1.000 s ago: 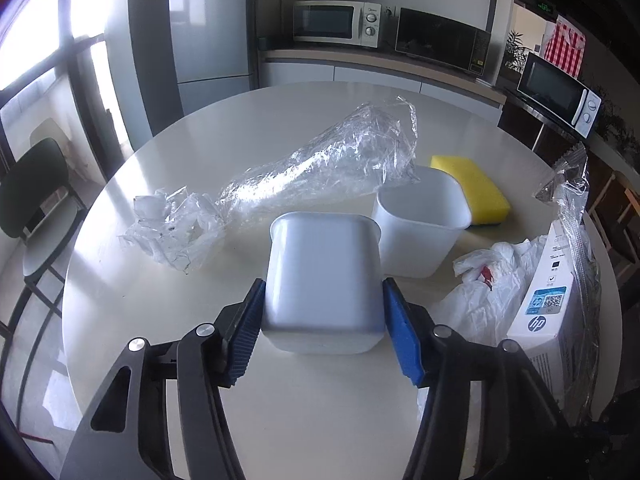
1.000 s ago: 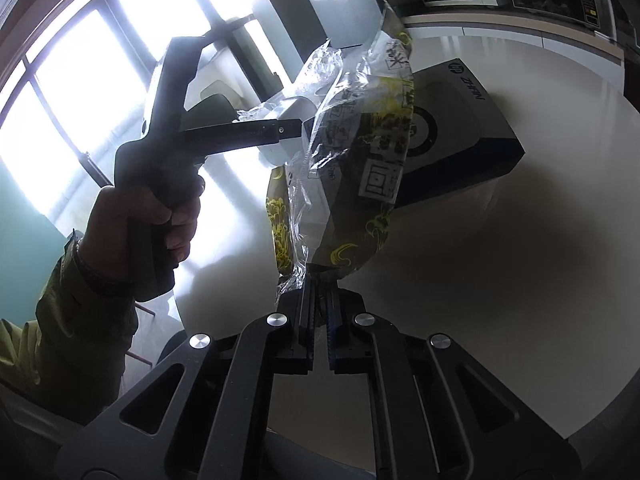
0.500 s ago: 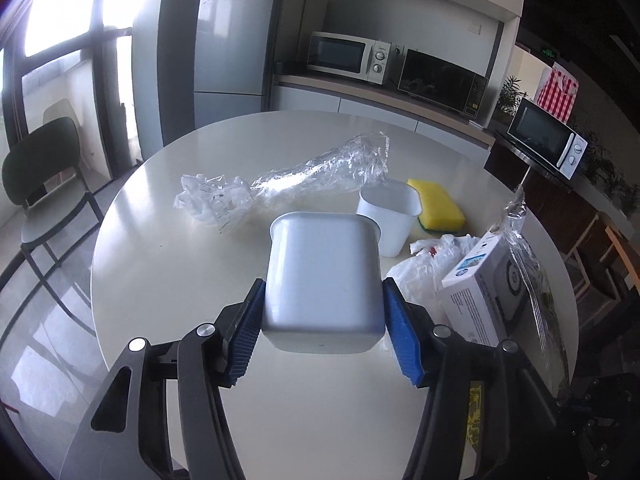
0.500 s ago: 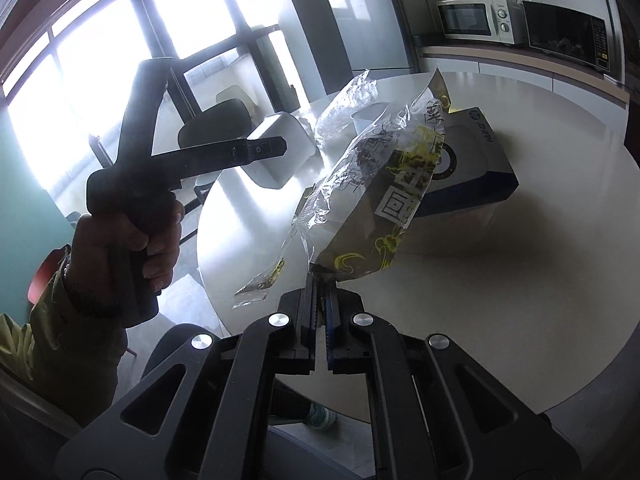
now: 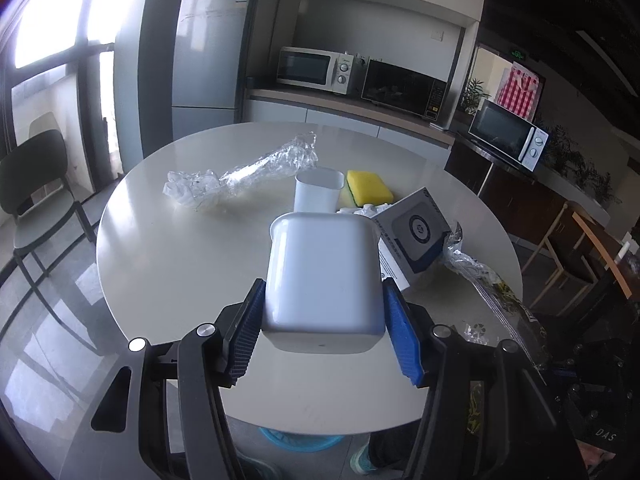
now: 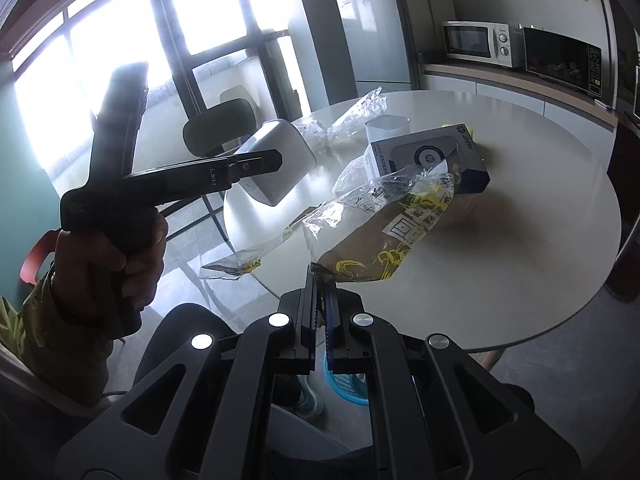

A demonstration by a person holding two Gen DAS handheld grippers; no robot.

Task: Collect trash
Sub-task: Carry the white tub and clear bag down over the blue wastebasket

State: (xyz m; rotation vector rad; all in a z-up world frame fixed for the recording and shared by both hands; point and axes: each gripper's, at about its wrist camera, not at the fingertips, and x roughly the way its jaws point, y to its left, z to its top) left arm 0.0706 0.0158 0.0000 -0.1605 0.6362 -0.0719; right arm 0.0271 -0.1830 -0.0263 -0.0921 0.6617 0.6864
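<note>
Two grippers are loaded. Left gripper (image 5: 322, 322): blue pads clamp the sides of a white tub (image 5: 323, 276), held clear above the near part of the round table (image 5: 168, 248); the tub's mouth faces away from the camera. Right gripper (image 6: 320, 286): jaws closed on the corner of a clear yellow-printed bag (image 6: 384, 236), which hangs in the air over the near table edge, right of the tub in the left view. On the table just beyond the tub lies a white-and-blue box (image 5: 412, 236). Farther off stand a white cup (image 5: 318, 192) and, touching its right side, a yellow sponge (image 5: 368, 188). Crumpled clear wrap (image 5: 244, 176) lies on the far left of the table. Below the near edge, on the floor, a blue basket (image 5: 300, 438) is partly visible. A hand (image 6: 108, 264) grips the left gripper's handle.
</note>
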